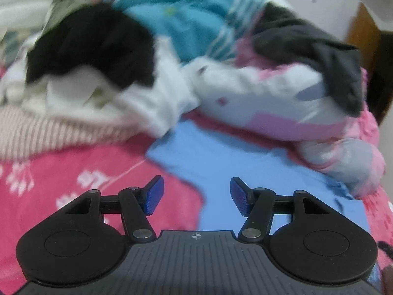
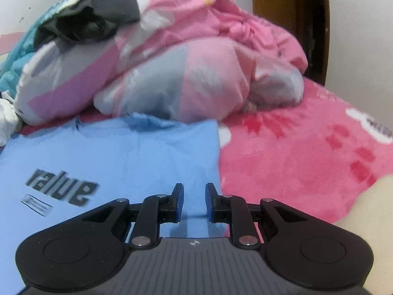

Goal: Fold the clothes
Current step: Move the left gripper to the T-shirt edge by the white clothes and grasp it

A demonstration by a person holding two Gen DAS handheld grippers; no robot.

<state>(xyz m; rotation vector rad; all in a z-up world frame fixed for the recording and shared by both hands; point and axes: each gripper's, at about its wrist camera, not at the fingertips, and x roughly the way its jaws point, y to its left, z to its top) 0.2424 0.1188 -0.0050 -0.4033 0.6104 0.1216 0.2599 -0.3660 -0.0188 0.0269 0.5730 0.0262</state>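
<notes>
left gripper (image 1: 195, 195): I saw it open, empty, over the blue shirt (image 1: 221, 162).
right gripper (image 2: 194, 202): I saw a narrow gap; grip on the shirt unclear.

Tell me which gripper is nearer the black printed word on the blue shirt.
Right. The right gripper hovers just beside the printed word on the blue shirt; the left gripper shows no print nearby.

Ahead of the left tongs (image 1: 195, 195) the blue shirt (image 1: 221, 157) lies flat on the bed's pink blanket (image 1: 73, 184), leaving low, open room. Farther on, a heap of clothes (image 1: 98, 56) and a bunched quilt (image 1: 270, 98) block the way. Right of the shirt, seen from the right tongs (image 2: 194, 202), the blanket is bare up to the quilt.
</notes>
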